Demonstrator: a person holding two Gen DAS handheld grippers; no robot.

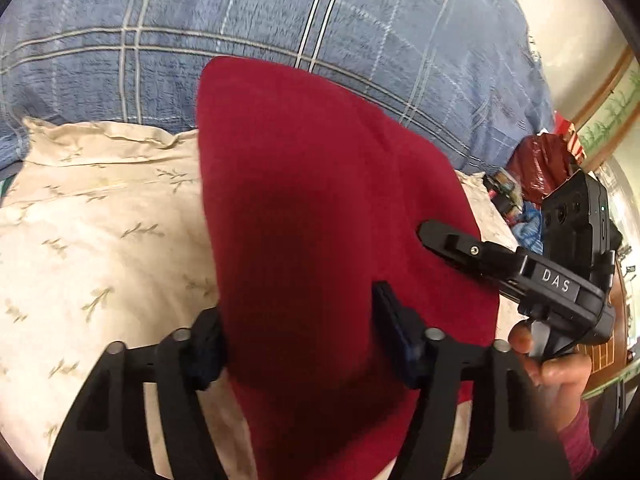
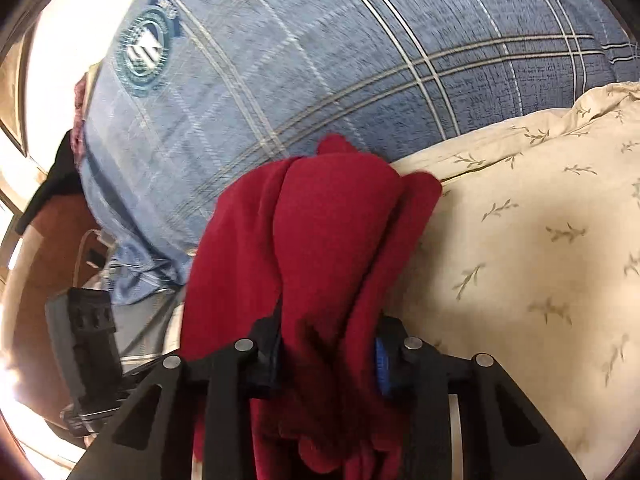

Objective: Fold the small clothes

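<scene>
A dark red garment (image 1: 304, 208) hangs lifted over a cream bedsheet (image 1: 100, 232). My left gripper (image 1: 300, 340) has its jaws around the cloth's near edge and grips it. My right gripper (image 1: 436, 236) enters the left wrist view from the right, held by a hand, its fingers on the garment's right edge. In the right wrist view the same red garment (image 2: 316, 232) is bunched in folds between the jaws of my right gripper (image 2: 326, 354), which is shut on it. The fingertips are hidden by cloth.
A blue plaid blanket (image 1: 280, 24) lies behind the cream leaf-print sheet (image 2: 540, 240). Red bags and clutter (image 1: 536, 168) sit at the right. A dark floor and a black object (image 2: 88, 340) lie left of the bed.
</scene>
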